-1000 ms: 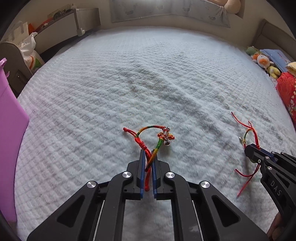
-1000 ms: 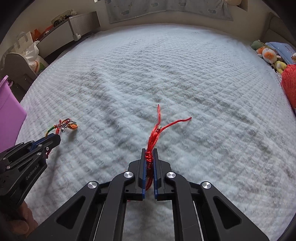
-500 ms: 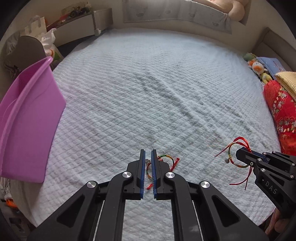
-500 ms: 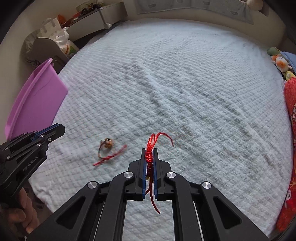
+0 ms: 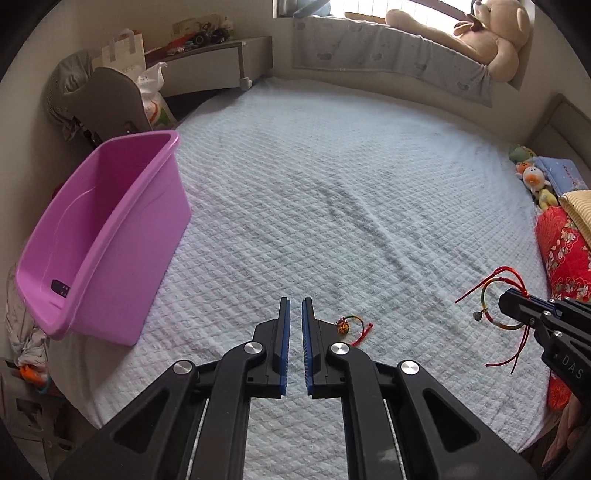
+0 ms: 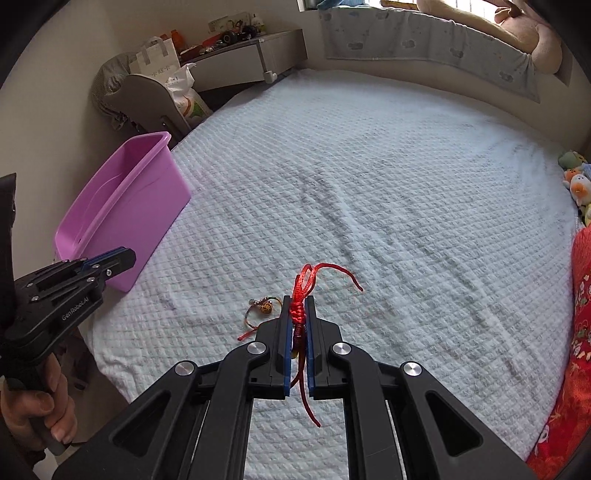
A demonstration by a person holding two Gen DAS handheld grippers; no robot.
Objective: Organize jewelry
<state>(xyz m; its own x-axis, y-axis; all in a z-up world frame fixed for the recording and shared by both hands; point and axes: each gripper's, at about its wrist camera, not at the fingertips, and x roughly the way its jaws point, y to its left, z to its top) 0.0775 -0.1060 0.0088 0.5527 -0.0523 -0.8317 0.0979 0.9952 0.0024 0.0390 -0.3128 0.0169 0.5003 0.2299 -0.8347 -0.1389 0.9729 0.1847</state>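
Observation:
A multicoloured cord bracelet with a small bell (image 5: 349, 325) lies on the white bedspread (image 5: 332, 206) just right of my left gripper (image 5: 295, 306), which is raised above the bed, nearly shut and empty. The bracelet also shows in the right wrist view (image 6: 260, 312). My right gripper (image 6: 298, 301) is shut on a red cord bracelet (image 6: 301, 291), held above the bed; in the left wrist view it hangs at the right (image 5: 496, 301) from that gripper (image 5: 508, 304). A purple bin (image 5: 99, 236) stands at the bed's left edge, open.
A large teddy bear (image 5: 487, 33) lies on the window ledge. Small plush toys (image 5: 532, 177) and a red cushion (image 5: 565, 247) sit at the bed's right edge. A chair (image 5: 107, 103) and bags stand behind the bin.
The left gripper has let go of the multicoloured bracelet, which now lies on the bed. Both grippers have risen and pulled back. The right gripper still holds the red bracelet.

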